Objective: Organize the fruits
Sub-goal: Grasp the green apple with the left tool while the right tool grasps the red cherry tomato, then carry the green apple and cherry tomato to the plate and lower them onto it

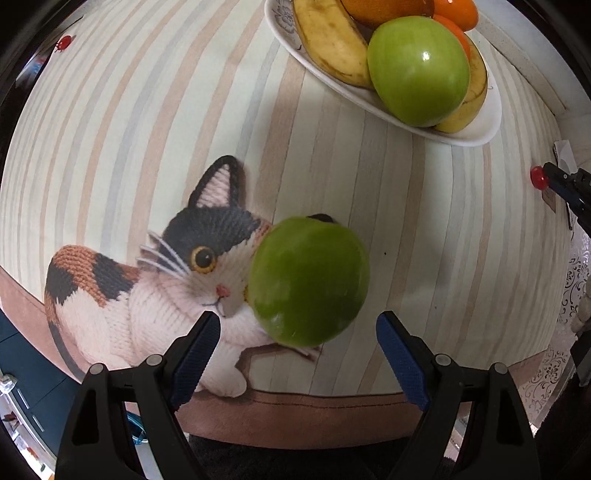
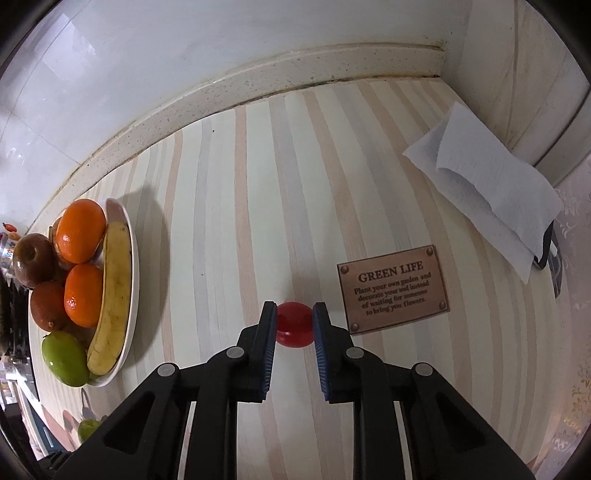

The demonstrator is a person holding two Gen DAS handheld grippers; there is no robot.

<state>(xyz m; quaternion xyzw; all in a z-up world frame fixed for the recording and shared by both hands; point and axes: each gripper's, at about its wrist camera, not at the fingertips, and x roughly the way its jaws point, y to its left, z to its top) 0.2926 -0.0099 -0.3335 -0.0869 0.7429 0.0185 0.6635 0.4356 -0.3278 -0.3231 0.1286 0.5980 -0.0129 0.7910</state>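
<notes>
Landmark is the white oval plate [image 2: 131,236], sitting on a striped tablecloth [image 2: 229,206] that carries a printed knitted cat [image 1: 155,280]. In the left wrist view, left of and nearer the camera than the plate, the cat print lies flat on the cloth, and a loose green apple [image 1: 308,282] rests on the cloth over the cat's far side, well apart from the plate. The left gripper [image 1: 297,328] points down over this apple with its blue pads [image 1: 197,350] spread wide, 1 on each side, neither touching the fruit. On the plate in this view: a second green apple [image 1: 419,72] against 2 bananas [image 1: 330,40], with oranges [image 1: 456,11] behind. In the right wrist view the plate holds 1 visible banana, 2 bright oranges, a darker orange fruit [image 2: 48,304], a brown apple [image 2: 33,258] and the green apple at its near end. Right of the plate, well apart on the cloth, a small red round fruit [image 2: 294,324] sits between the right gripper [image 2: 294,317] fingers, which are narrow and pressed against both of its sides. Just right of that fruit is a printed GREEN LIFE plaque [image 2: 393,288], and further right a white paper towel [image 2: 487,188] draped over a dark object I cannot identify.
</notes>
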